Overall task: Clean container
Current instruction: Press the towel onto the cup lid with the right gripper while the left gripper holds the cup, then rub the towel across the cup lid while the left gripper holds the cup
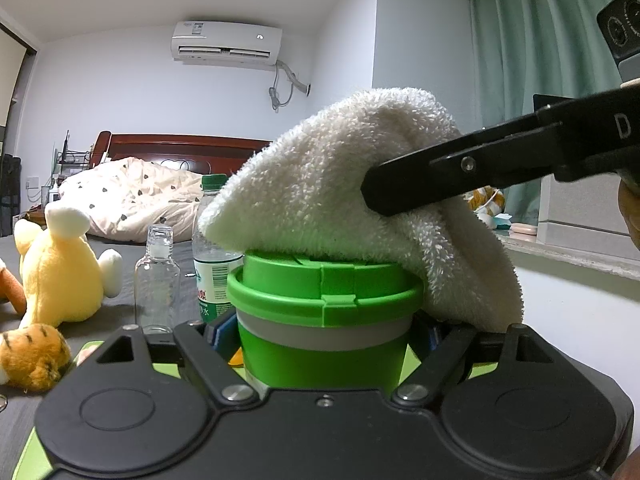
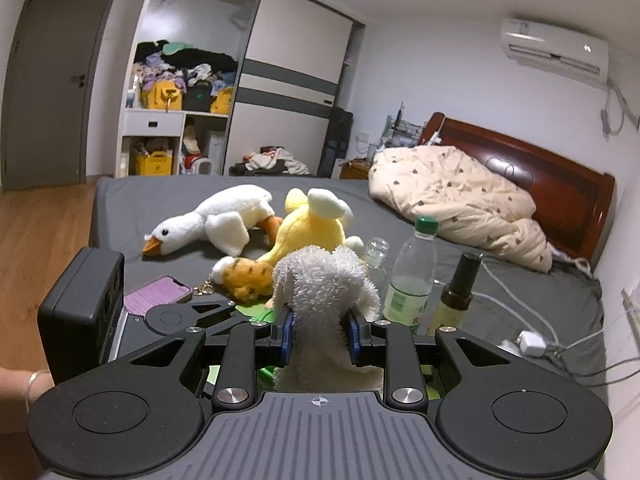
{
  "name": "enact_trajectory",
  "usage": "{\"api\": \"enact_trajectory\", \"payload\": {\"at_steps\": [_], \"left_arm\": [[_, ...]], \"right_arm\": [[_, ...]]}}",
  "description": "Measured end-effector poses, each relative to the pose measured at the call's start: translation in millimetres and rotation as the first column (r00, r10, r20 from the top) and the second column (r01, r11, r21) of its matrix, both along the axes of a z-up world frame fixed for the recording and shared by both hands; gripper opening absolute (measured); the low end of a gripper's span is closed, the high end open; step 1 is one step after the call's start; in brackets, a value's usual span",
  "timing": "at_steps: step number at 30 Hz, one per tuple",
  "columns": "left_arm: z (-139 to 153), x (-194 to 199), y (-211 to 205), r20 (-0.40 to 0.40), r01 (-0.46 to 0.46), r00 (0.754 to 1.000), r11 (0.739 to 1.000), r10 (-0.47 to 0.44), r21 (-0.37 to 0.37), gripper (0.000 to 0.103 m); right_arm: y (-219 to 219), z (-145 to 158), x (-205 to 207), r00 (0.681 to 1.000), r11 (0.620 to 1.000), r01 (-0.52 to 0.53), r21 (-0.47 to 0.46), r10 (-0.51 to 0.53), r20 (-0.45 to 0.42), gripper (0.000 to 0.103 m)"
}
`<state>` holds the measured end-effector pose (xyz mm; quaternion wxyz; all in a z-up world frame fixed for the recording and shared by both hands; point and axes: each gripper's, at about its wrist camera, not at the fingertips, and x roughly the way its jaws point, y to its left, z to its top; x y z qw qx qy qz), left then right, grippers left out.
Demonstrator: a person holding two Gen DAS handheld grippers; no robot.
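Observation:
A green lidded container (image 1: 324,320) stands between the fingers of my left gripper (image 1: 322,332), which is shut on its body. A fluffy white cloth (image 1: 344,188) lies draped over the container's lid and hangs down its right side. My right gripper (image 2: 319,336) is shut on that white cloth (image 2: 320,292), its blue pads (image 2: 287,334) pressing both sides. In the left wrist view the right gripper's black finger (image 1: 460,176) reaches in from the right onto the cloth. The container is almost hidden in the right wrist view, with only a green sliver (image 2: 264,316) showing.
On the grey bed sheet (image 2: 168,200) lie a yellow plush (image 1: 60,268), a tiger plush (image 1: 32,356), a white goose plush (image 2: 212,220), a small clear bottle (image 1: 157,280), a green-capped water bottle (image 2: 412,272), a dark-capped bottle (image 2: 460,292), a phone (image 2: 158,290) and cables (image 2: 532,340). A crumpled duvet (image 2: 460,200) sits behind.

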<state>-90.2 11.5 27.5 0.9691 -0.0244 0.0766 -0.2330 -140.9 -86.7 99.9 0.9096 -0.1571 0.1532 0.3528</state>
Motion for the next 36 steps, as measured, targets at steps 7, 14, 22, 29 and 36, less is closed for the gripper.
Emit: {"api": "enact_trajectory", "payload": {"at_steps": [7,14,22,29,36], "left_arm": [[-0.4,-0.1,-1.4,0.000,0.000,1.000,1.000,0.000,0.002,0.080],[-0.5,-0.1,-1.8,0.001,0.000,1.000,1.000,0.000,0.005,0.080],[-1.3,-1.1,-2.9,0.008,-0.007,1.000,1.000,0.007,0.023,0.080],[-0.4,-1.4,-2.7,0.005,-0.006,1.000,1.000,0.006,0.019,0.080],[0.7,-1.7,-4.4,0.005,-0.006,1.000,1.000,0.006,0.020,0.080]], "right_arm": [[-6.9,1.3,4.5,0.999,0.998,0.016,0.056,-0.014,-0.035,0.051],[-10.6,12.8,0.5,1.000,0.996,0.025,0.091,-0.026,0.006,0.072],[-3.5,13.7,9.5,1.000,0.998,0.020,0.057,-0.020,-0.008,0.072],[0.1,12.6,13.2,1.000,0.999,0.010,0.037,-0.009,-0.017,0.054],[1.4,9.1,6.1,1.000,1.000,-0.017,0.025,0.017,-0.020,0.031]]}}
